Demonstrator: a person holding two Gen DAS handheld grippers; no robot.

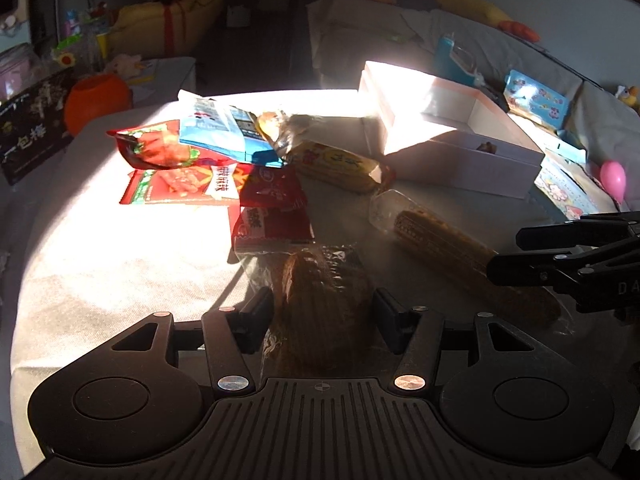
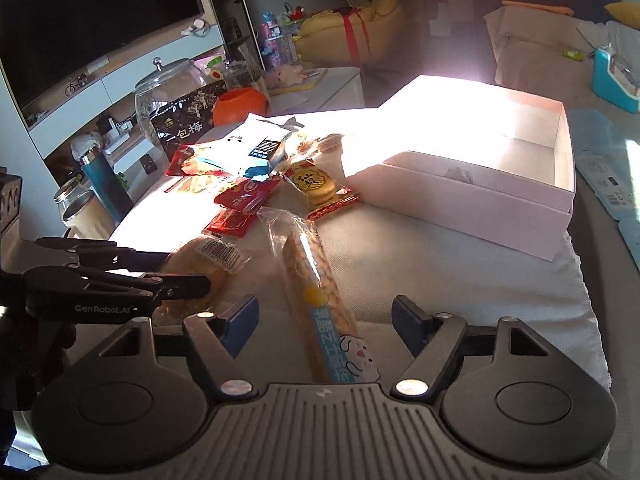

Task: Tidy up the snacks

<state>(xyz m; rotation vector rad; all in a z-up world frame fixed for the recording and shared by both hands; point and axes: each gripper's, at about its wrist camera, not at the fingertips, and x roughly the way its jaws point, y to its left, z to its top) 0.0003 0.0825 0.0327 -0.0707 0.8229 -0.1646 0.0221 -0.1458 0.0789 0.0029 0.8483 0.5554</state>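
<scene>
A wrapped bread bun [image 1: 320,300] lies between the fingers of my left gripper [image 1: 322,316], which is open around it; the bun also shows in the right wrist view [image 2: 200,264]. A wrapped corn cob [image 2: 316,292] lies between the fingers of my open right gripper [image 2: 324,324]; it also shows in the left wrist view [image 1: 460,256]. A pile of snack packets [image 1: 224,160] lies behind. An open white box [image 2: 492,176] stands at the right with one small snack inside.
The snacks lie on a table with a white cloth [image 1: 120,264], half in strong sunlight. An orange pumpkin pot [image 2: 240,106], a black carton [image 2: 184,124] and a glass jar [image 2: 160,92] stand beyond the far left edge. A sofa with clutter [image 1: 532,96] is behind the box.
</scene>
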